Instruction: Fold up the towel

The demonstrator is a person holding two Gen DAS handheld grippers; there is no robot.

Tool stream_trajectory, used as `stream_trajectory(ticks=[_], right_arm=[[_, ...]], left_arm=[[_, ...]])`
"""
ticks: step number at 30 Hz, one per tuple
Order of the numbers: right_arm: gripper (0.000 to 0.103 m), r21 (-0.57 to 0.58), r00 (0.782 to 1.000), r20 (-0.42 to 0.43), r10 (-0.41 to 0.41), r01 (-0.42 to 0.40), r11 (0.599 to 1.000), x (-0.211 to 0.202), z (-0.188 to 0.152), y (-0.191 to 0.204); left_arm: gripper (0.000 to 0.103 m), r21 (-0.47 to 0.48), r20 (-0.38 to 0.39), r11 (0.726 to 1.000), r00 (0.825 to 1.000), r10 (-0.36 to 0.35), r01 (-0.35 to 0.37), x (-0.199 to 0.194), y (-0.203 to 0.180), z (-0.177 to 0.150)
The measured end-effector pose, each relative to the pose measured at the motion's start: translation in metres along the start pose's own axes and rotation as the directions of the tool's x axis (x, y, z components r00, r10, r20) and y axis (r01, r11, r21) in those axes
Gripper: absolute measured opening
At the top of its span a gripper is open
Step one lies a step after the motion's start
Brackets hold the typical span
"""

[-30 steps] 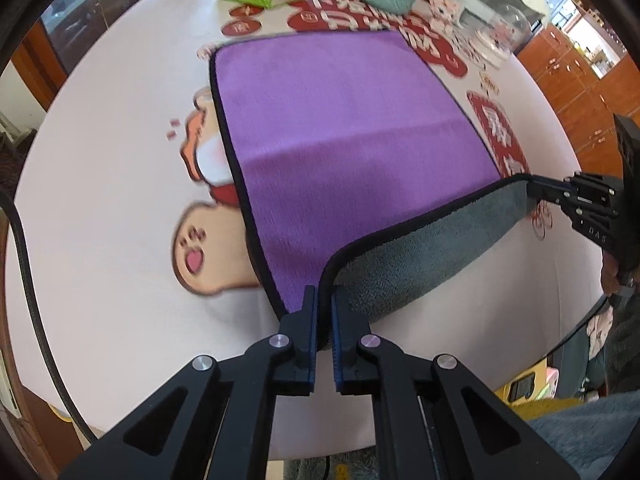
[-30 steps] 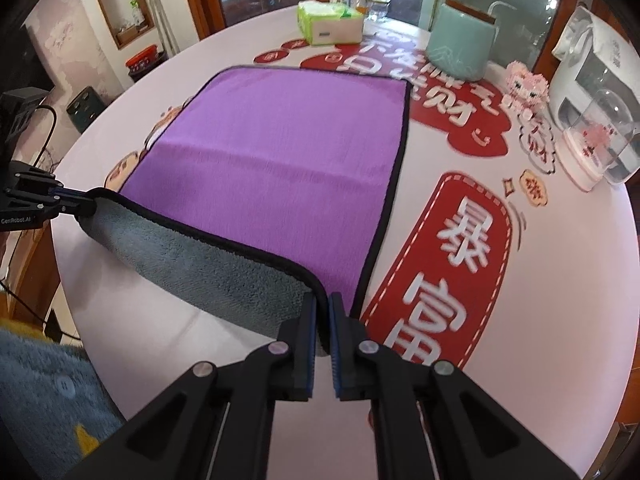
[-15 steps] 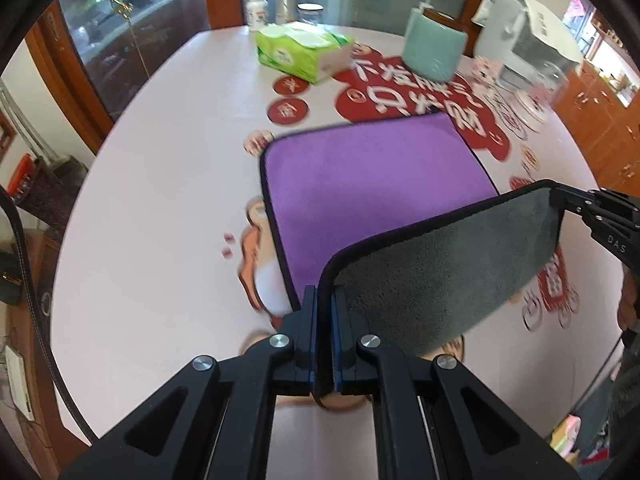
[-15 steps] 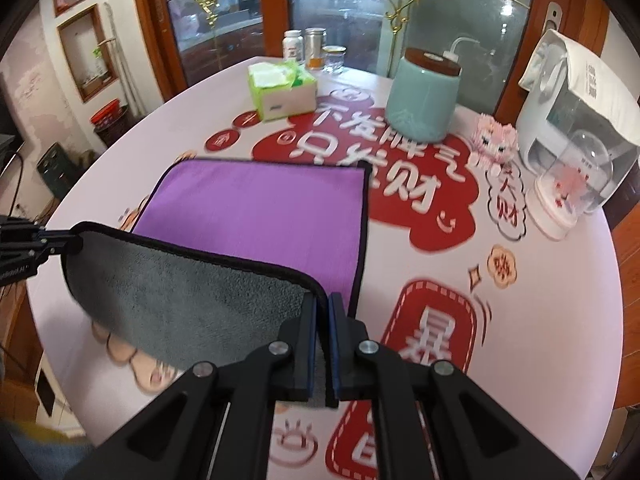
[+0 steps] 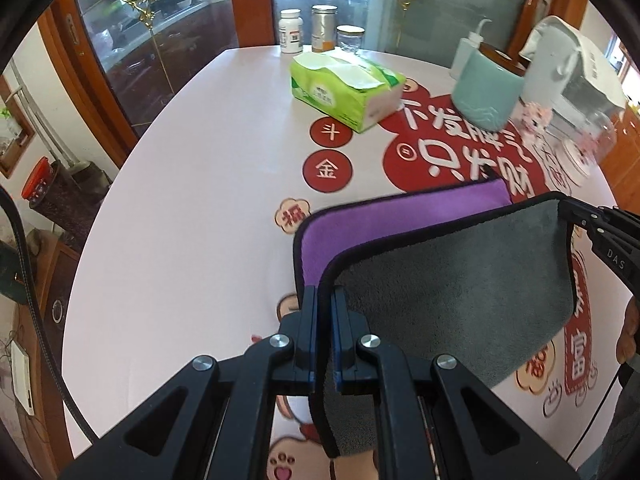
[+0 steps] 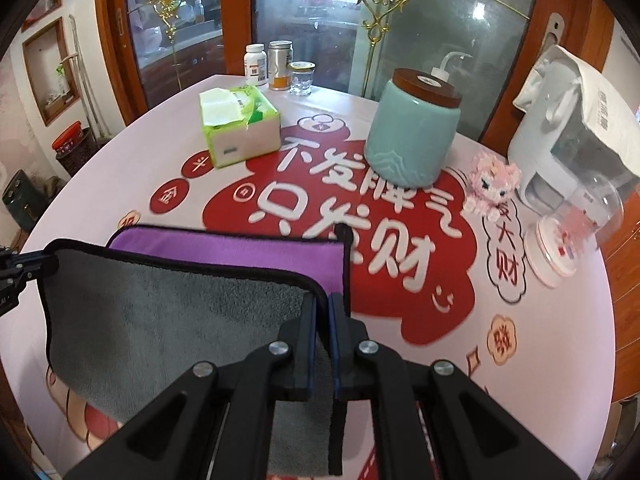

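The towel (image 5: 452, 292) is purple on one face and grey on the other, with a black hem. My left gripper (image 5: 325, 300) is shut on its near left corner. My right gripper (image 6: 323, 304) is shut on its near right corner, and also shows at the right edge of the left wrist view (image 5: 576, 216). The near half hangs lifted between them, grey side (image 6: 168, 320) towards me, carried over the far half. Only a strip of the purple face (image 6: 240, 250) lies visible on the table beyond the raised edge.
The round table (image 5: 192, 200) has a pink and red printed cover. At the back stand a green tissue box (image 6: 236, 128), a teal jar (image 6: 412, 136), a white kettle (image 6: 572, 136), a pink toy (image 6: 494, 184) and small bottles (image 6: 276, 66).
Both grippers have lifted the near edge higher and carried it towards the far edge. Much less of the purple face shows now.
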State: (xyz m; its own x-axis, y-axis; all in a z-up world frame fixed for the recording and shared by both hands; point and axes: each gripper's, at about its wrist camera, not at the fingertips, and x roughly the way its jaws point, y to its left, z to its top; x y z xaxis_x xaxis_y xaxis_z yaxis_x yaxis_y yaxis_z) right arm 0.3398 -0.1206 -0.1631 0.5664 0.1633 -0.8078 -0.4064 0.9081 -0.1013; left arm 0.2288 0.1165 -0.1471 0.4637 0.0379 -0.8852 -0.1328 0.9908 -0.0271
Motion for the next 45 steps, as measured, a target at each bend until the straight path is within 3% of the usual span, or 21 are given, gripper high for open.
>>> stream_trajectory(ticks=[11,22,45], right_arm=[[0.006,0.053,1.0,-0.024,-0.019,0.021,0.998,0.04,0.024,0.001],[0.006,0.064,0.998,-0.06,-0.026,0.03,0.997,0.074,0.028,0.0],[0.008,0.062,0.992,-0.117,-0.045,0.053,0.997,0.099,0.026,0.002]], left_arm=[[0.004,-0.04,-0.01,0.999,1.0,0.02,-0.02,0.04,0.006,0.024],[0.004,-0.059,-0.038,0.998,0.999,0.032,-0.034,0.071,0.008,0.032],[0.008,-0.092,-0.043,0.995,0.998,0.044,-0.048,0.09,0.014,0.031]])
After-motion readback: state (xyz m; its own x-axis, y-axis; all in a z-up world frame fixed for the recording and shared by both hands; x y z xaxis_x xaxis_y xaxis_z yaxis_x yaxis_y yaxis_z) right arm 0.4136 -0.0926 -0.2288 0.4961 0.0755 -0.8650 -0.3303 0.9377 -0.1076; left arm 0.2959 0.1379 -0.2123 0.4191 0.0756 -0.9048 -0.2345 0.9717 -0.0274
